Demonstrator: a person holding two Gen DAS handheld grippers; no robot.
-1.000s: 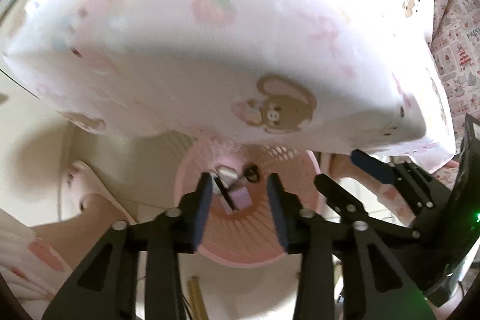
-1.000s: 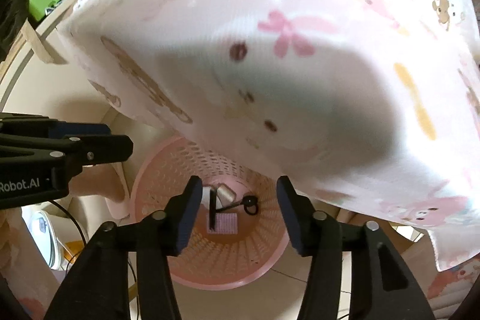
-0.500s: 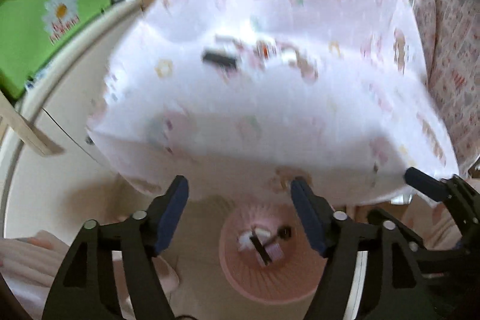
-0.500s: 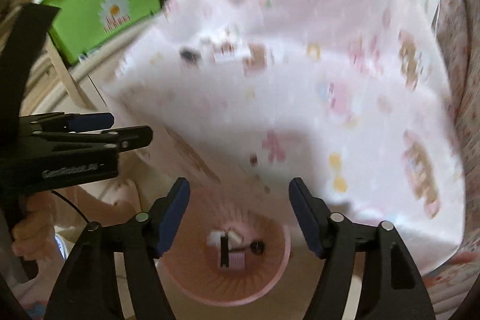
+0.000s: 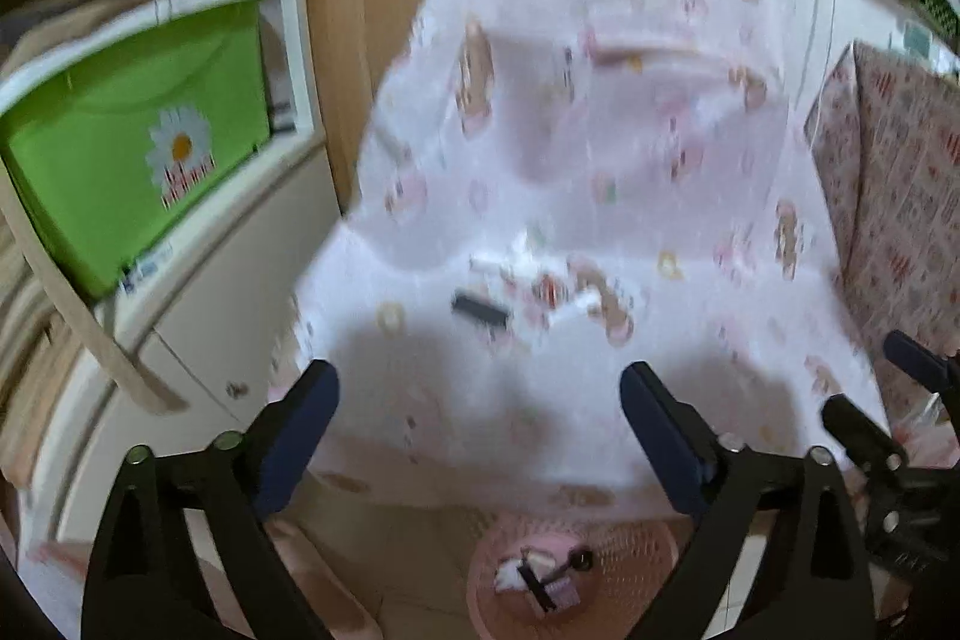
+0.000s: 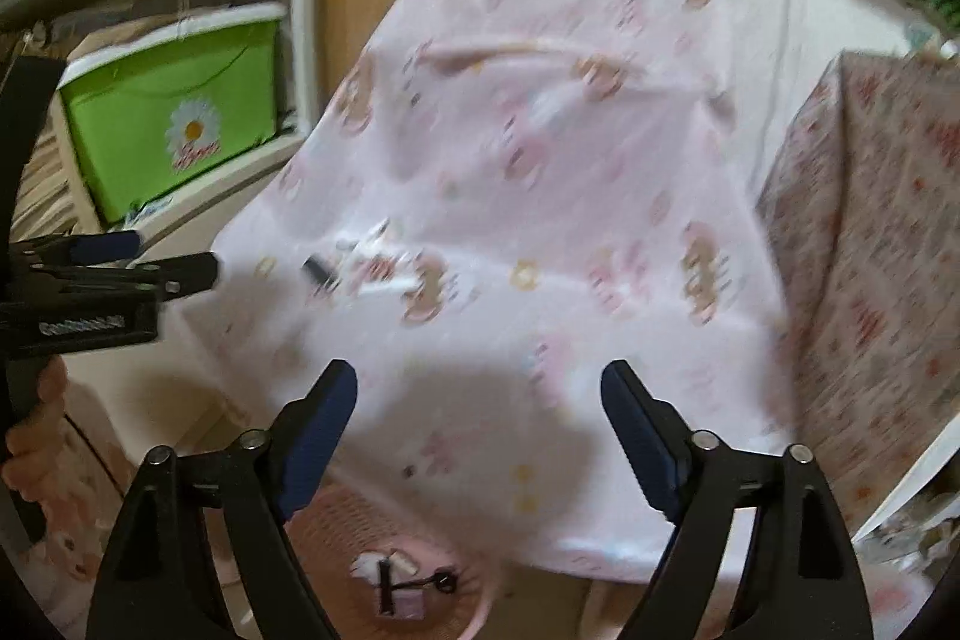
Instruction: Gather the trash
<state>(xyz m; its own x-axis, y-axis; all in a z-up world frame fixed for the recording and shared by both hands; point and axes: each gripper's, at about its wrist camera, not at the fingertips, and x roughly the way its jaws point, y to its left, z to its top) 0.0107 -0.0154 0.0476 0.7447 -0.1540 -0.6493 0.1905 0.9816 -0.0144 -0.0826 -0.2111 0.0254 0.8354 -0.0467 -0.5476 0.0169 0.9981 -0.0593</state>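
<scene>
Trash point(image 5: 543, 577) lies in a small heap at the bottom of a pink basket point(image 5: 630, 550) on the floor, at about 6 o'clock in both wrist views: a crumpled white scrap, a black strip, a pale purple packet and a small black ring with a stalk, all too blurred to name further. More bits remain on the pink cartoon-print cloth point(image 5: 600, 160) that covers a raised surface above the basket, near the middle of the left view: a short black bar point(image 5: 480, 307) with white and red scraps point(image 5: 540, 280) just beside it at its 2 o'clock. In the right view the same bar point(image 6: 317, 273) sits at about 10 o'clock from centre.

Left claw point(image 5: 480, 436) hangs over the cloth's near edge, its jaws opening wide with nothing between them. Right claw point(image 6: 480, 430) does the same, jaws opening and nothing between them. Each claw shows at the edge of the other's view: the right at 3 o'clock in the left view, the left at 9 o'clock in the right view with a hand point(image 6: 33, 436) on its grip.

A green box point(image 5: 138, 142) with a daisy sits on a white shelf at 9 o'clock, and a patterned red-and-cream cover point(image 5: 900, 220) lies at 3 o'clock
</scene>
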